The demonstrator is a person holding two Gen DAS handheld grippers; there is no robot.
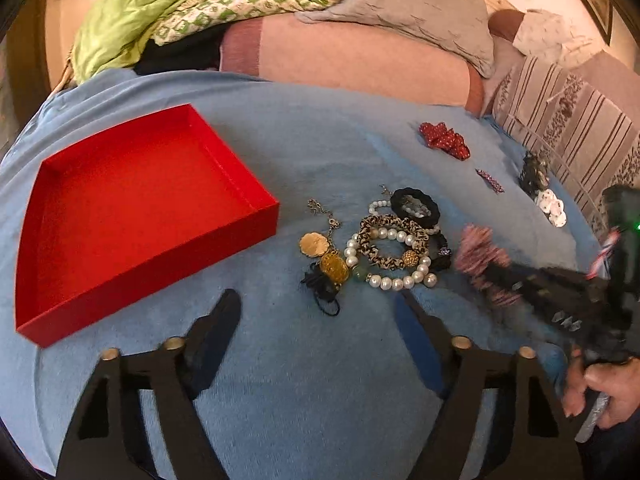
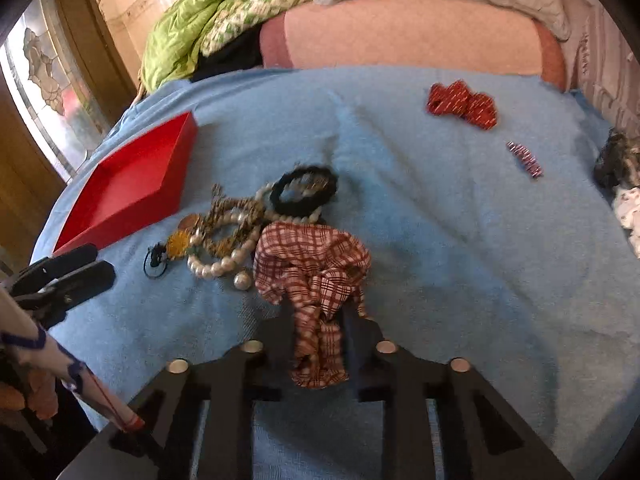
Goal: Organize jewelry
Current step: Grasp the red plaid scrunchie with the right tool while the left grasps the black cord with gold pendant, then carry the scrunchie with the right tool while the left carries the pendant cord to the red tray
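An open red box (image 1: 132, 216) lies on the blue blanket at the left; it also shows in the right wrist view (image 2: 132, 184). A pile of jewelry lies to its right: pearl bracelet (image 1: 390, 280), leopard scrunchie (image 1: 390, 240), black scrunchie (image 1: 416, 206), gold pendant (image 1: 334, 266). My left gripper (image 1: 316, 308) is open and empty, just in front of the pile. My right gripper (image 2: 318, 316) is shut on a red plaid scrunchie (image 2: 316, 268), held beside the pile; it looks blurred in the left wrist view (image 1: 484, 260).
A red dotted bow (image 1: 444, 140), a small striped clip (image 1: 490, 180), and dark and white hair pieces (image 1: 540, 188) lie at the right of the blanket (image 1: 320, 400). A green quilt (image 1: 180, 4) and pillows are piled behind.
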